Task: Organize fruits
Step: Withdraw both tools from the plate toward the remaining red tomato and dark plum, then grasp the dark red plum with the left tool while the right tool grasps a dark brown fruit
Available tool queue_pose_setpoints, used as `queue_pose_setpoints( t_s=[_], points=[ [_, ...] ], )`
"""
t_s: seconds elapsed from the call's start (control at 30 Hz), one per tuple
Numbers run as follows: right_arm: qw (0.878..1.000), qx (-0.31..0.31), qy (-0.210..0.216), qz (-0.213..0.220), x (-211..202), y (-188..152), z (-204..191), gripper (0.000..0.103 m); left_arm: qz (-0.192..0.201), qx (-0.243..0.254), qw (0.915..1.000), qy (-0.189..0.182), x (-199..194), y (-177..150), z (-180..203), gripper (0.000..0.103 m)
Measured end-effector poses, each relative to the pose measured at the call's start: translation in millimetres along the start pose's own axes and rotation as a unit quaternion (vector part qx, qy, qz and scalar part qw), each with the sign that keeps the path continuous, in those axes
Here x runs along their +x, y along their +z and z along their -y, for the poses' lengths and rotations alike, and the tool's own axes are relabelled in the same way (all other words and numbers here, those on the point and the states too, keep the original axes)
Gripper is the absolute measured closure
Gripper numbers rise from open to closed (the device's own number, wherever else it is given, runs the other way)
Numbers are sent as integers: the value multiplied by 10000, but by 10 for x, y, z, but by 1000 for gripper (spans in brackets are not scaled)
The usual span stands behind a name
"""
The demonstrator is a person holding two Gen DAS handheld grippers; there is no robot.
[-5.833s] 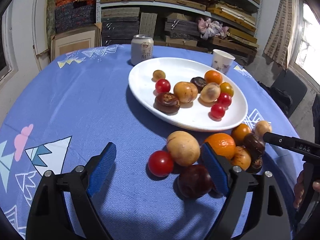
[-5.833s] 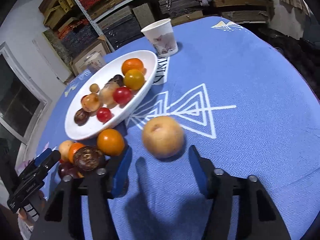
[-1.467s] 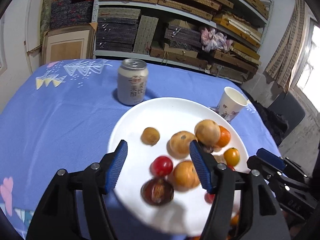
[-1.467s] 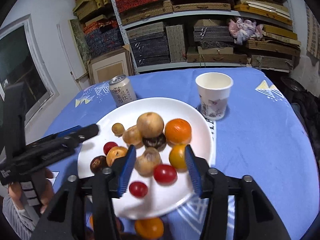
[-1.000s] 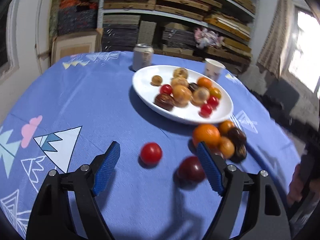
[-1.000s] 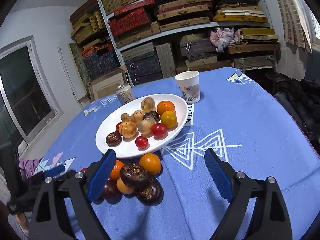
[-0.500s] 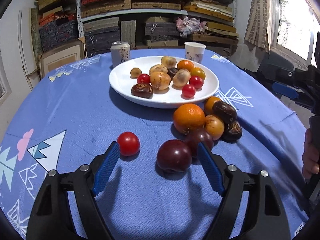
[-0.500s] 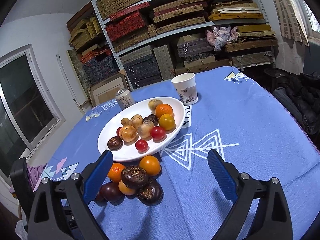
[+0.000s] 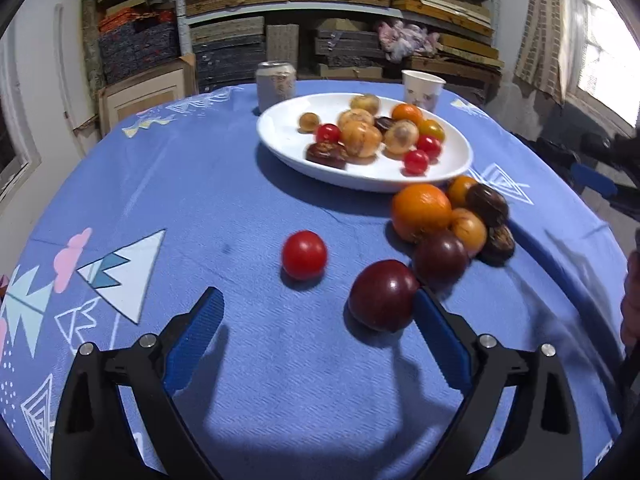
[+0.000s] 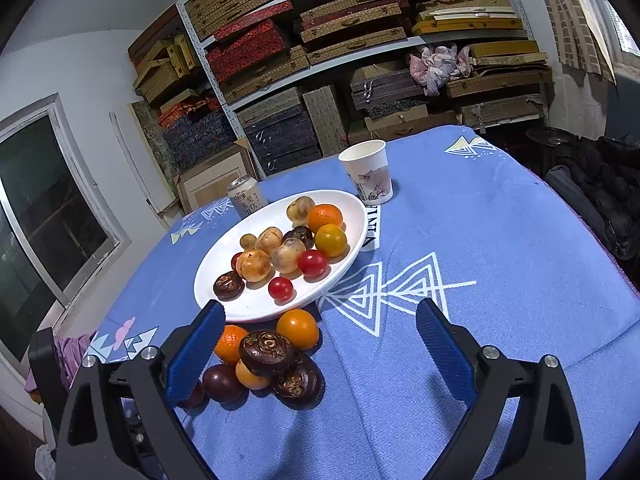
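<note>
Left gripper and right gripper both spread, empty; round dark-red glossy plum touching right pad, liable to roll off toward clustered loose fruit if nudged.

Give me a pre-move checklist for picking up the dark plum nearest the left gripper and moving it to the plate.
1. Left gripper open wide enough for the dark plum: ok, jaws spread and empty.
2. Plum centred between the fingers: not ok, it sits against the right-hand pad, far from the other.
3. Neighbours clear of the closing path: cannot tell; a second dark plum lies just behind it, while the red tomato stands apart.
4. Free room on the white plate: ok, its left part and near rim are bare.
5. Right gripper out of the way: ok, open, holding nothing, hovering over the fruit pile.
</note>
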State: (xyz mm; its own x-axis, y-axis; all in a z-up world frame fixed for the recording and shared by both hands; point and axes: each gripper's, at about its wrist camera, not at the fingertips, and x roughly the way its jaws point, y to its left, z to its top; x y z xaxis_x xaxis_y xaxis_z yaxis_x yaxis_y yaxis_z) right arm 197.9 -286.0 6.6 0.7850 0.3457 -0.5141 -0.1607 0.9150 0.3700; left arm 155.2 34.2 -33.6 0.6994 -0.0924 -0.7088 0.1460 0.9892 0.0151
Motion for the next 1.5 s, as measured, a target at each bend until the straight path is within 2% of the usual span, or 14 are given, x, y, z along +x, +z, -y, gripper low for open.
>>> queue_pose_setpoints(
  t_s=[0.13,0.23,0.33,0.43,0.6,0.7,0.87,0.9,0.97,1.13,1.2,1.27,1.37,1.5],
  points=[
    [10000,-52,4,11,-5,-5,-29,6,-80,342,9991,-237,41,-3,174,10],
    [10000,-60,-4,1,1,-12,-37,6,-241,302,9985,-389,137,33,207,14],
    [10000,-72,-2,-36,10,-29,-49,6,-312,236,9974,-598,215,82,232,28],
    [9999,-129,-6,-77,21,-40,-66,6,-314,310,9969,-657,226,85,278,30],
    [9997,-242,2,-107,25,-38,-108,6,-288,434,9950,-851,176,55,327,46],
    [9994,-325,-23,-107,23,-44,-129,6,-284,511,9939,-935,170,51,361,48],
    [9992,-371,-27,-143,25,-58,-142,6,-363,538,9933,-957,207,58,384,49],
    [9990,-415,-36,-170,34,-64,-152,6,-350,540,9934,-948,202,59,385,58],
    [9978,-600,-53,-268,73,-88,-225,6,-329,500,9935,-971,183,53,368,64],
    [9872,-1504,-321,-416,183,-253,-535,7,-154,252,9971,-697,96,62,227,64],
    [9834,-1709,-376,-480,234,-305,-607,9,-73,140,9977,-659,67,82,175,64],
    [9821,-1734,-375,-625,312,-344,-622,16,-83,92,9980,-615,68,84,149,64],
    [9830,-1625,-282,-808,404,-357,-593,28,-155,98,9981,-584,91,79,145,64],
    [9846,-1470,-151,-933,485,-367,-570,37,-143,177,9979,-600,75,73,174,64]
  ],
)
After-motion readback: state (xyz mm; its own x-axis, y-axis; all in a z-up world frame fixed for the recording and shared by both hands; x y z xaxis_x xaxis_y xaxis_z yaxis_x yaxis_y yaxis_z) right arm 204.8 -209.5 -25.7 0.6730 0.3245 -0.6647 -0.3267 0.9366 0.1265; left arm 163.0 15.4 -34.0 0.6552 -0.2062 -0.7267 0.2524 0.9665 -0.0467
